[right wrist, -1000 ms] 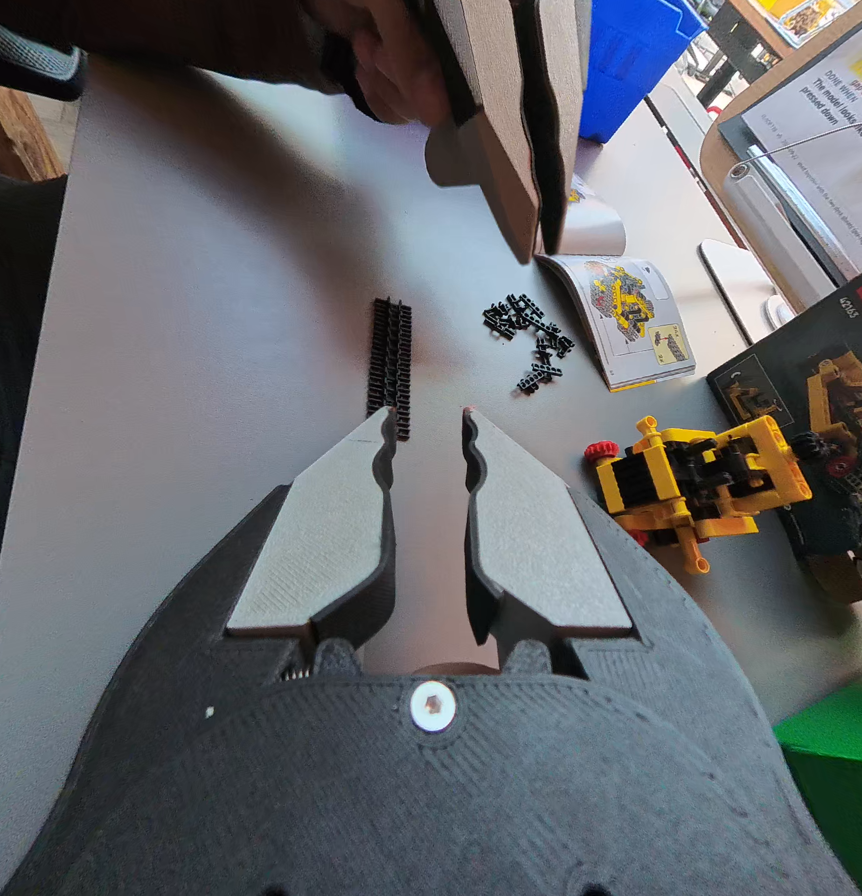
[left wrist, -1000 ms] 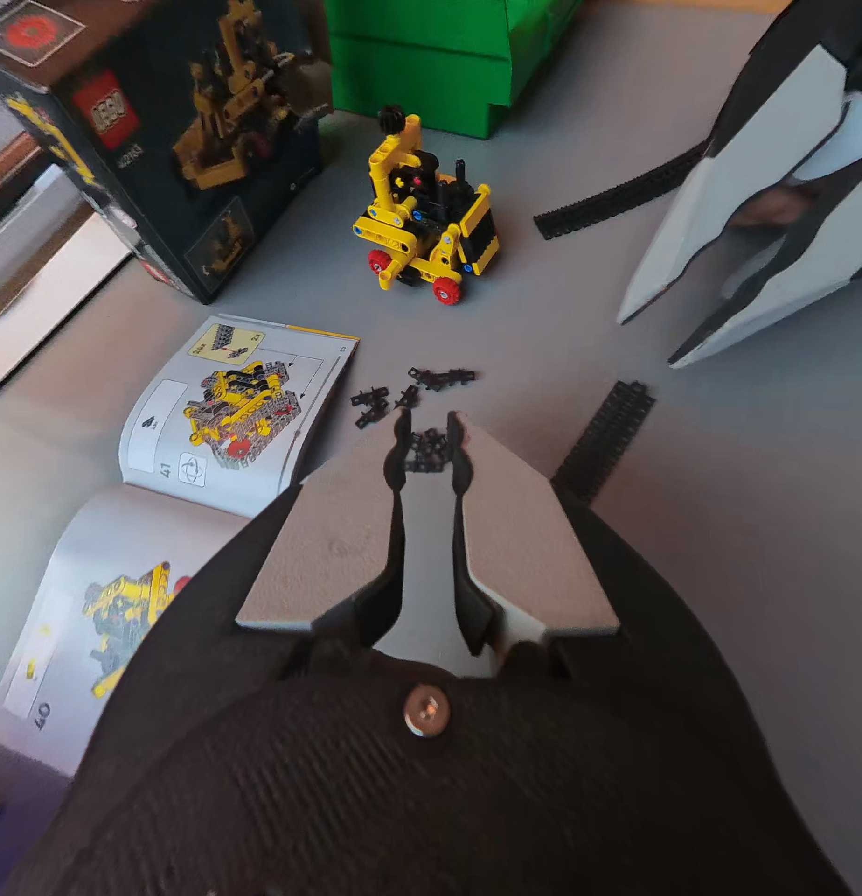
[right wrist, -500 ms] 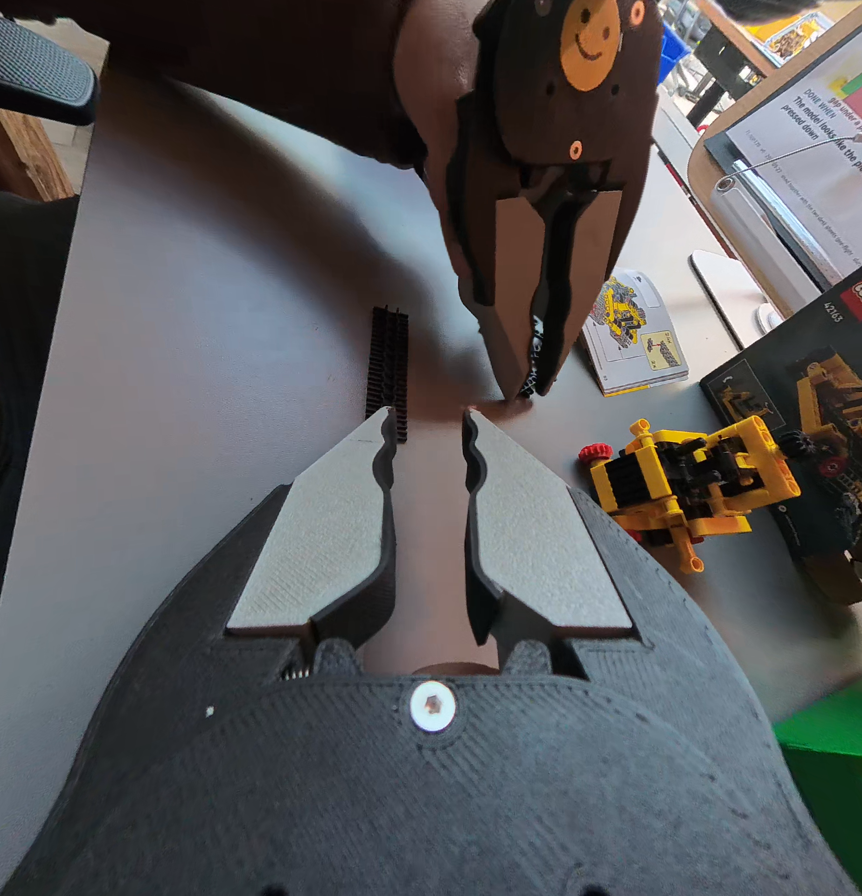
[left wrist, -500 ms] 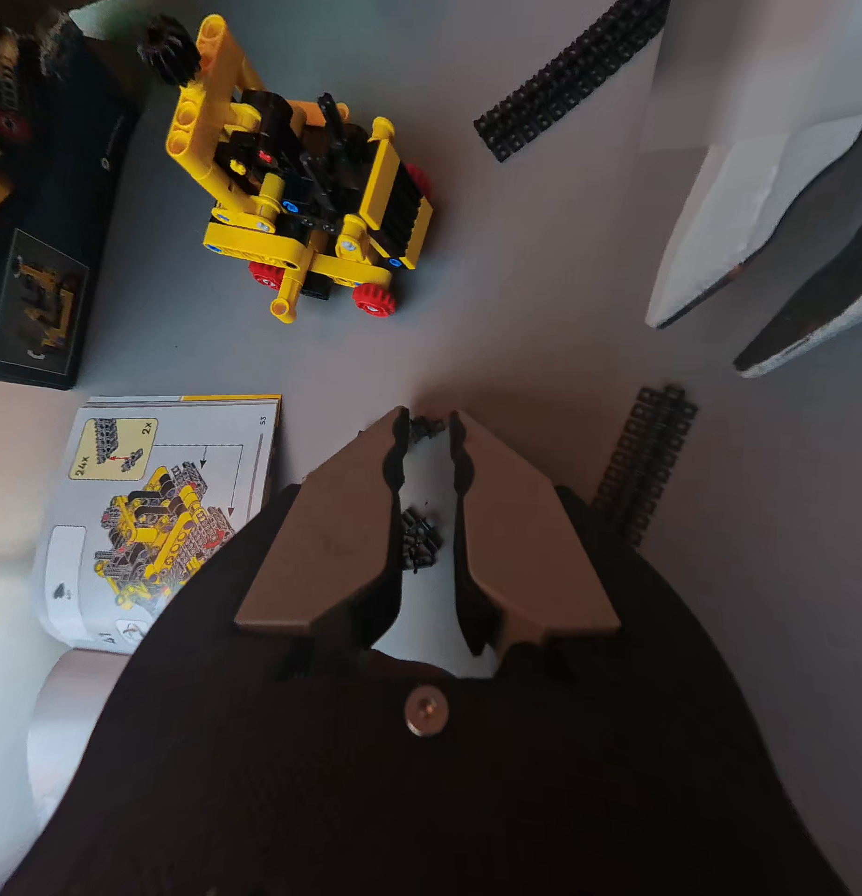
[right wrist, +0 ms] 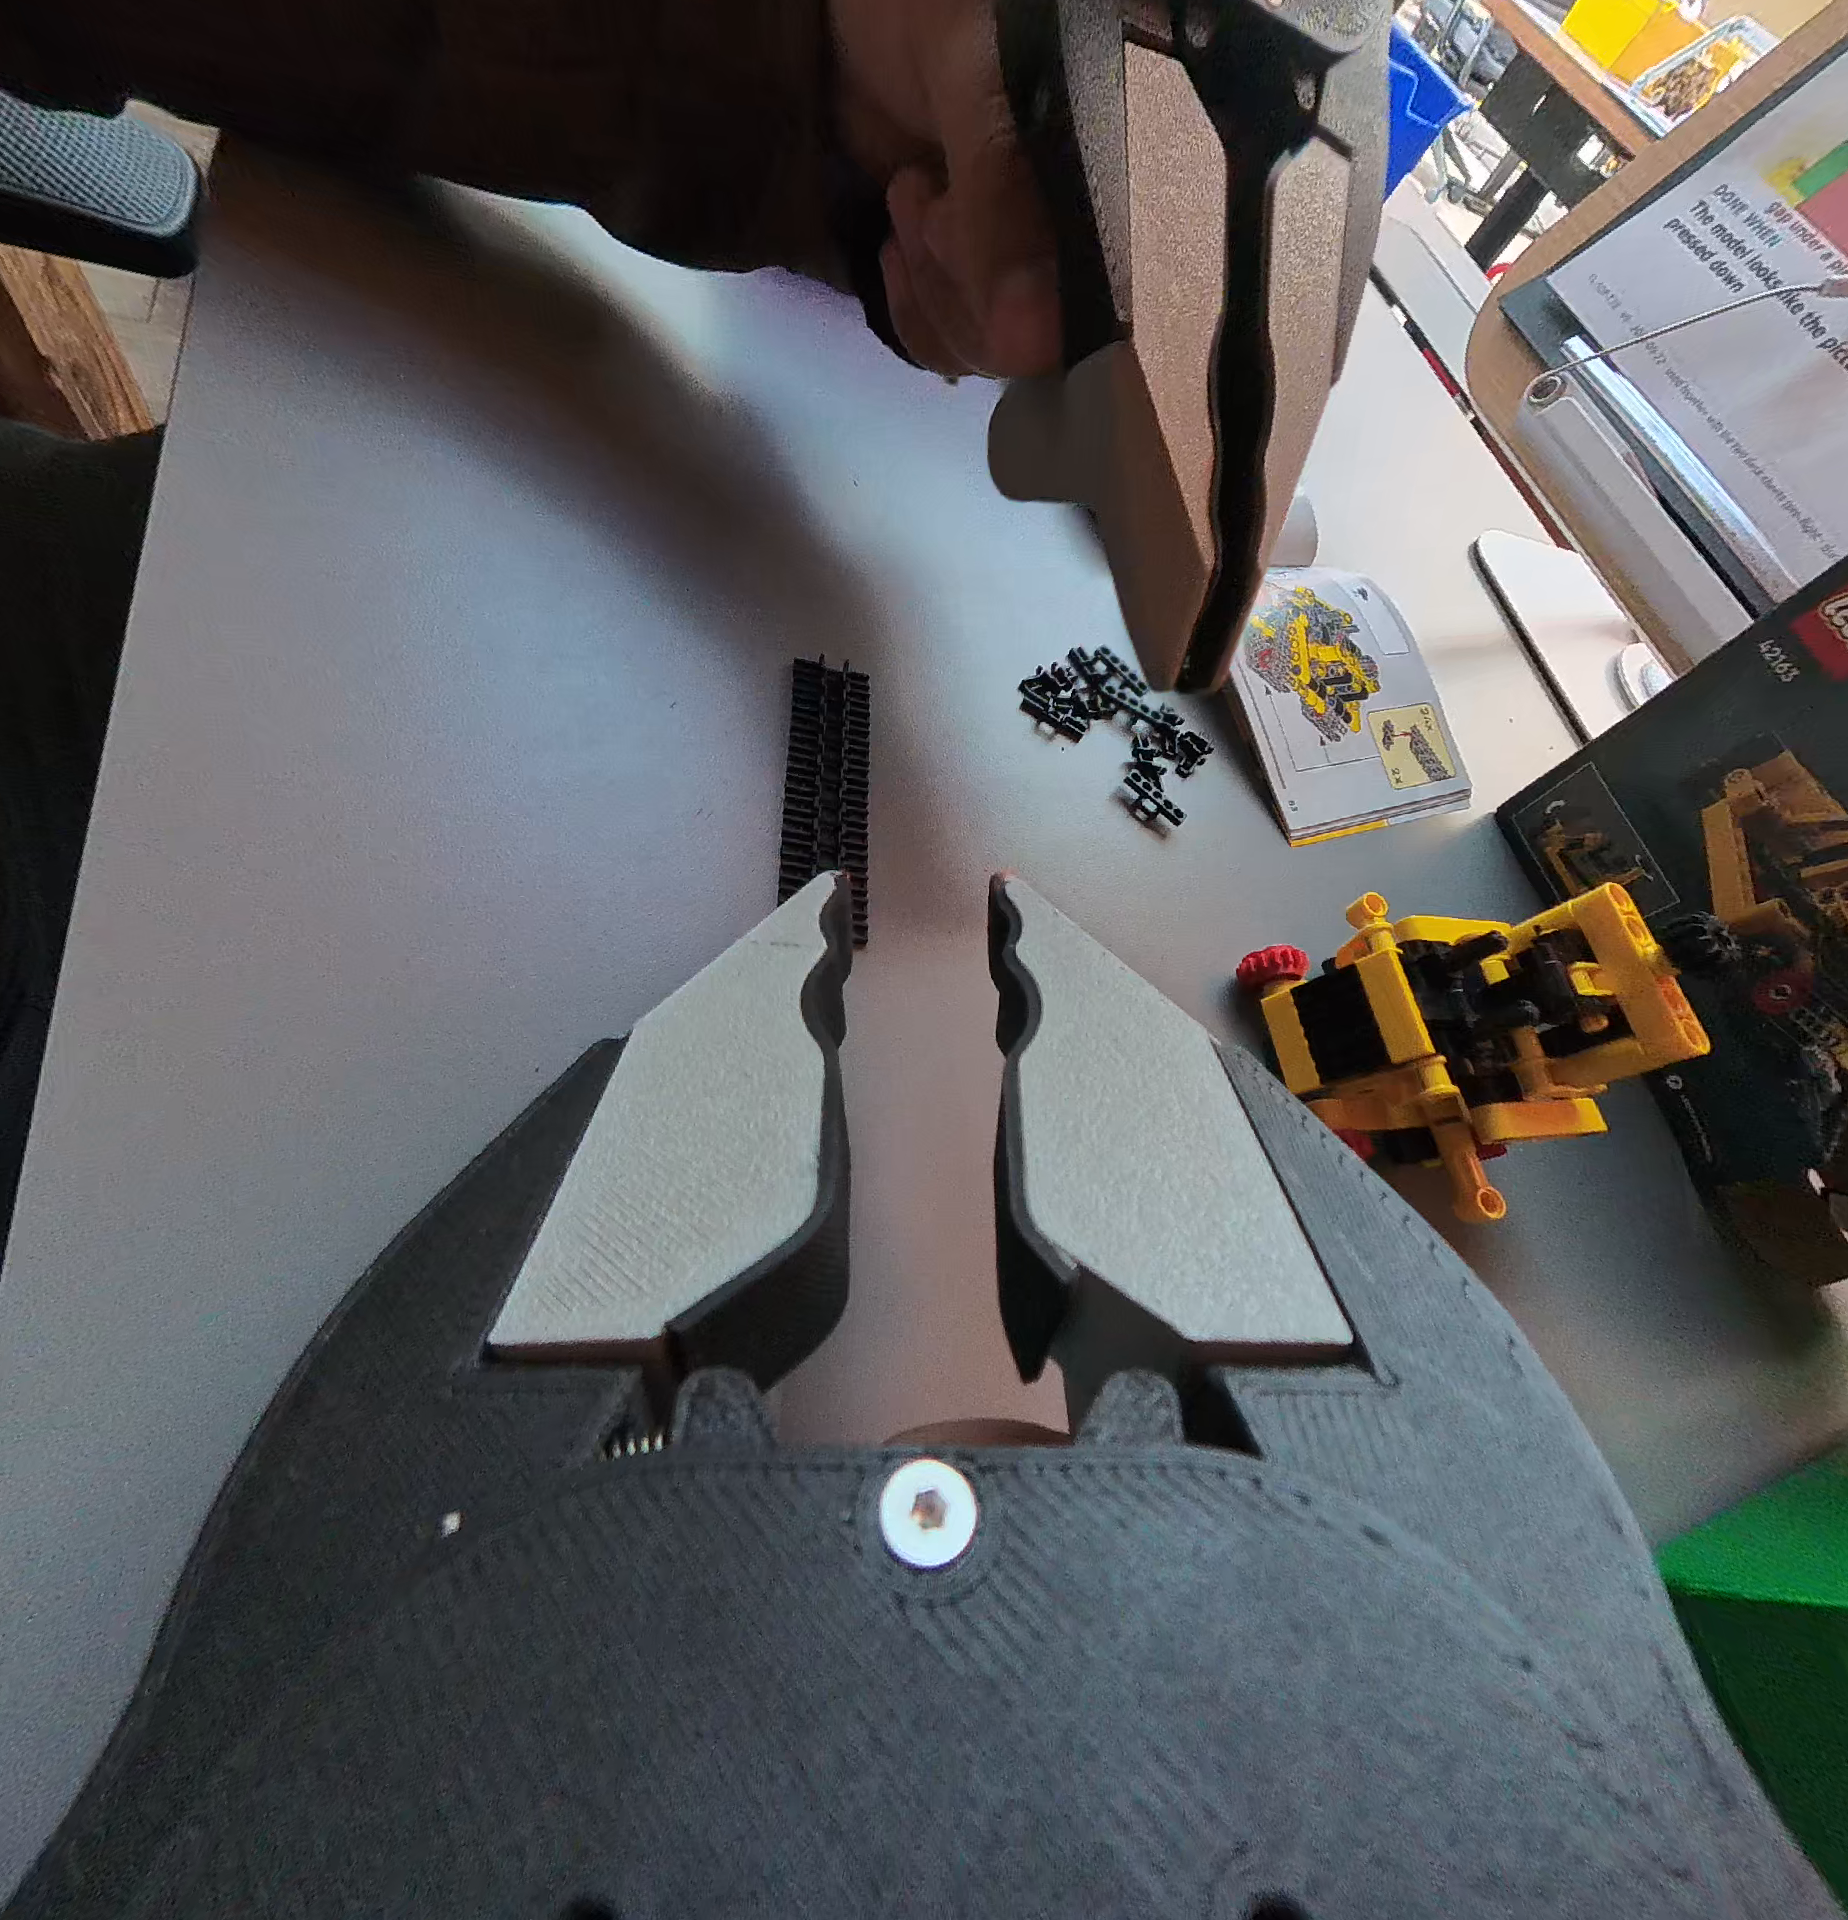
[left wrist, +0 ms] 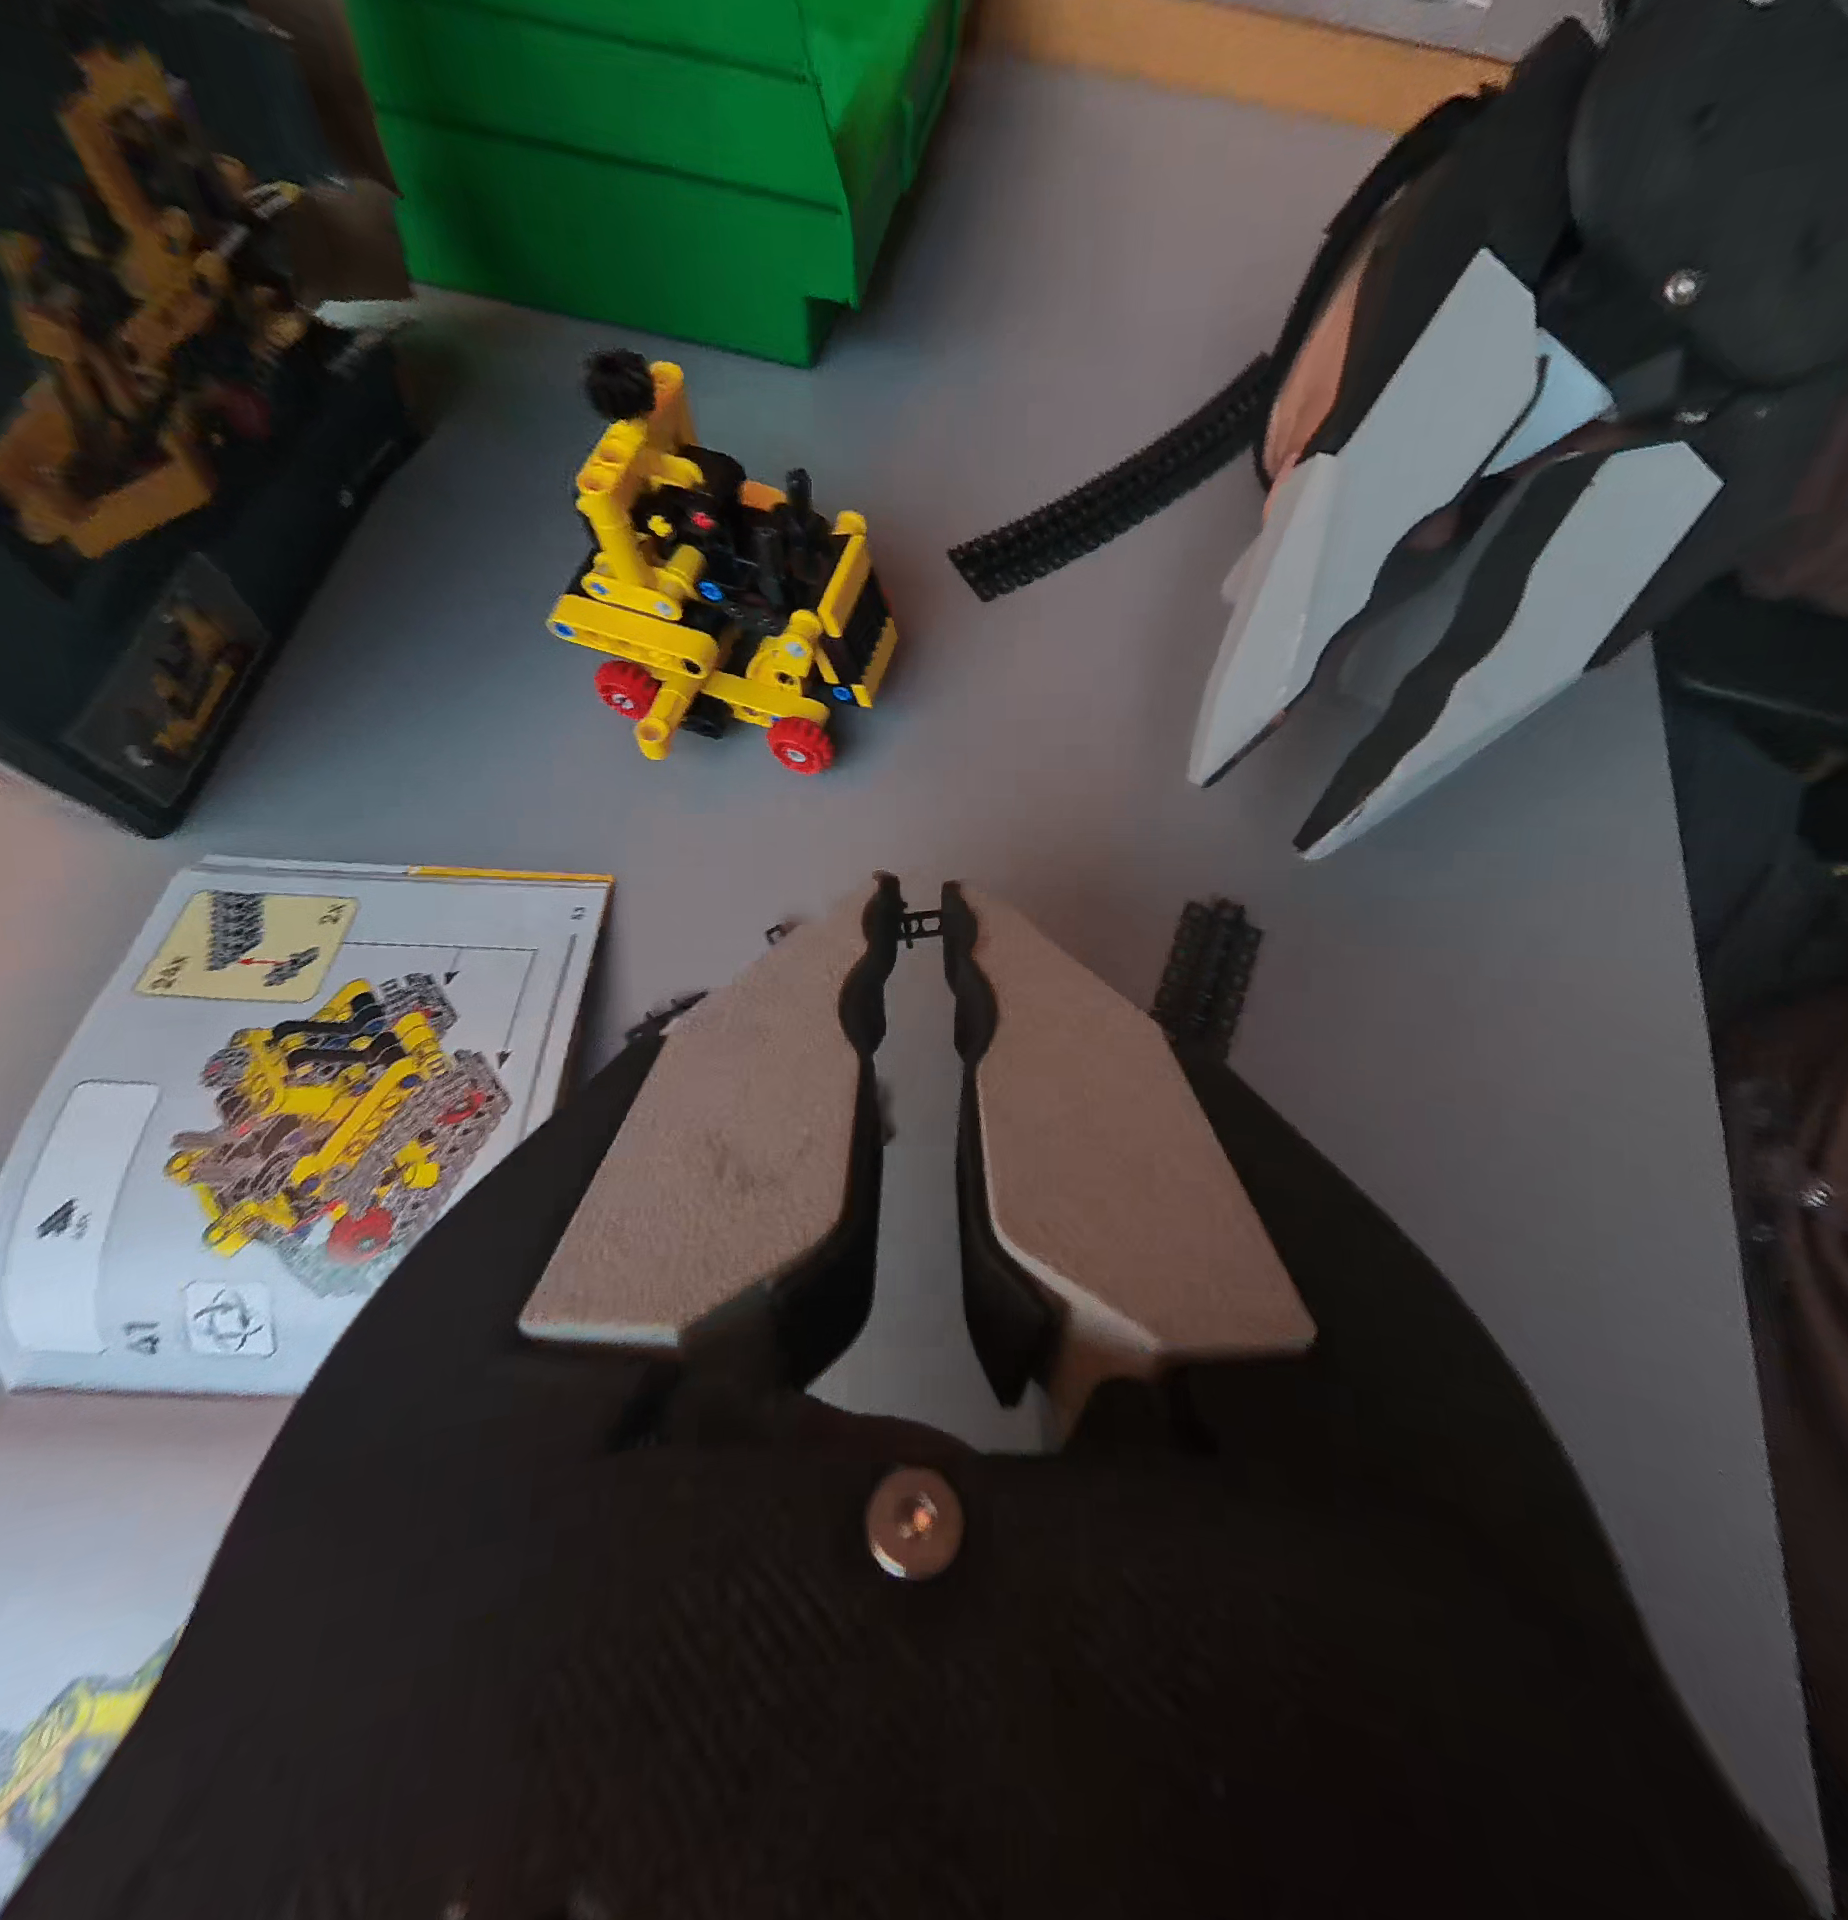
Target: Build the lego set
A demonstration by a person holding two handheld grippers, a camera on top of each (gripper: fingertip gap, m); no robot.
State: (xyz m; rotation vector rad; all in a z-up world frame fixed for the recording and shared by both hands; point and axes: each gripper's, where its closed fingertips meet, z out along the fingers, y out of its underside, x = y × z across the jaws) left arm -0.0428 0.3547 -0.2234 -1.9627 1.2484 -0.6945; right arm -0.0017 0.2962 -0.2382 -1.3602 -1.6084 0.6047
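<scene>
In the left wrist view, the instruction booklet [left wrist: 307, 1101] lies lower left. The yellow lego vehicle [left wrist: 722, 592] stands upper centre. At centre, the left gripper [left wrist: 922, 923] pinches a small black track link [left wrist: 922, 923]. Upper right, the right gripper [left wrist: 1273, 800] hangs parted, empty.

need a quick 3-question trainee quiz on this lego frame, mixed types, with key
1. True or false: the right gripper is clamped on the yellow model.
2. What sits between the left gripper fingertips? A) a red wheel B) a small black track link C) nothing
3. Short answer: which lies nearer the instruction booklet, the pile of loose black links or the short track strip?

Key:
1. False. It is open and empty, and the model stands apart, off to its side.
2. B
3. The pile of loose black links.
</scene>
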